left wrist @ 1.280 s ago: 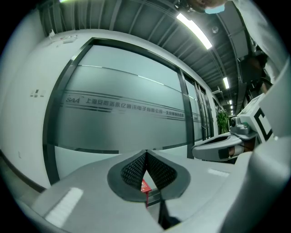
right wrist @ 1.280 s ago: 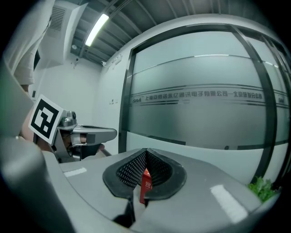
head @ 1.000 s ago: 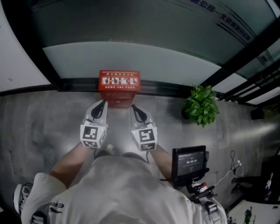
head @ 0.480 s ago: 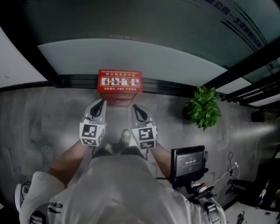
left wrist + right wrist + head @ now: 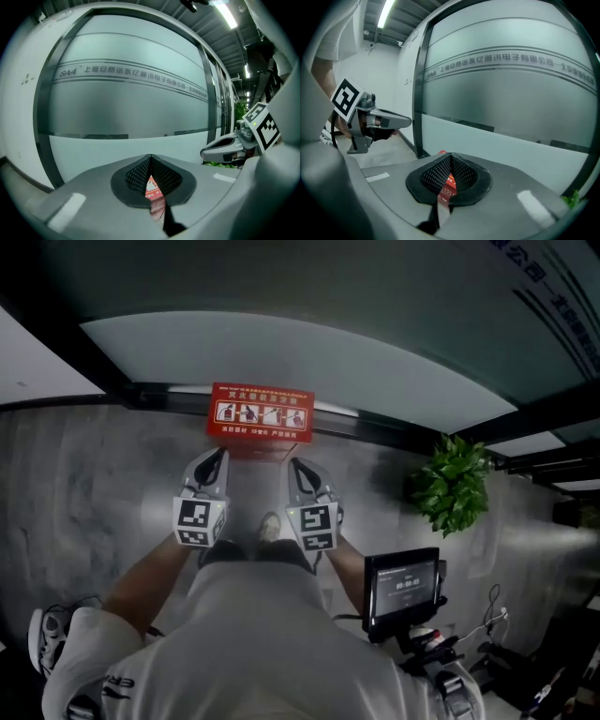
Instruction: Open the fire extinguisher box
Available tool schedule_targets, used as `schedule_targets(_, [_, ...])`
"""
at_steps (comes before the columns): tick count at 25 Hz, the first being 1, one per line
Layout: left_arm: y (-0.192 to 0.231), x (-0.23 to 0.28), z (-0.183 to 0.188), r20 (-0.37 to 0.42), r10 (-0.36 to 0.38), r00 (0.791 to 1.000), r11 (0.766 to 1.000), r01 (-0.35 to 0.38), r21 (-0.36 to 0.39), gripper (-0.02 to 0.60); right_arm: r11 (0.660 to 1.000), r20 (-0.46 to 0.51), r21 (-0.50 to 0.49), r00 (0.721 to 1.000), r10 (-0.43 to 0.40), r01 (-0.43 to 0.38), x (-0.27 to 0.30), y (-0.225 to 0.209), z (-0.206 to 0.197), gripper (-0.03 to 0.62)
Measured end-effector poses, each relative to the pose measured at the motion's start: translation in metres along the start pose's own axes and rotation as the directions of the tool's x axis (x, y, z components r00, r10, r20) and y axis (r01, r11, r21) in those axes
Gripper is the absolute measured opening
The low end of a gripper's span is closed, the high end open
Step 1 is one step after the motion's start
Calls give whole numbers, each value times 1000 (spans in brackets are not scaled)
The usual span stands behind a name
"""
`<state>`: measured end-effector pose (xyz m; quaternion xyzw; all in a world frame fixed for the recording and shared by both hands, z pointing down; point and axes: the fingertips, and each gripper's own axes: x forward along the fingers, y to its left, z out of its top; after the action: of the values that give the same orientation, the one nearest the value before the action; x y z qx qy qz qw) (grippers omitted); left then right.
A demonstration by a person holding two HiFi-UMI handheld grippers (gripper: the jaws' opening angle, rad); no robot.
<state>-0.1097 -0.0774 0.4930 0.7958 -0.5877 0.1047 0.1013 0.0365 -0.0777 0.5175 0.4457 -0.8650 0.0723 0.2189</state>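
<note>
The red fire extinguisher box [image 5: 261, 418] stands on the floor against the foot of the frosted glass wall, its lid with white pictograms facing up. My left gripper [image 5: 217, 459] and right gripper [image 5: 297, 468] hover side by side just short of the box, both pointing at it. Neither touches it. In the left gripper view the jaws meet at the tips [image 5: 150, 157], empty, and the red box [image 5: 153, 189] shows below them. In the right gripper view the jaws [image 5: 450, 155] are shut too, with the box [image 5: 449, 183] behind them.
A potted green plant [image 5: 455, 486] stands on the floor to the right of the box. A small screen on a stand [image 5: 403, 583] with cables is at my lower right. The glass wall [image 5: 281, 352] has a dark frame at its base.
I have stepped closer to the box, which now sits slightly larger and nearer the grippers. Both grippers stay shut and side by side.
</note>
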Motion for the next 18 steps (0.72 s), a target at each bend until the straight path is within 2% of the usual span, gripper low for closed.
schedule_targets(7, [1,34,-26,-58,1,998,1000,0,14,2,998,-68,-56,998,13,-16,39,-27,-38,14])
schedule_targets(18, [15,93,-102,-170,-43,985,999,42,-13,2,991,-196,-135,981,-7,-20,112,-56,-127,14])
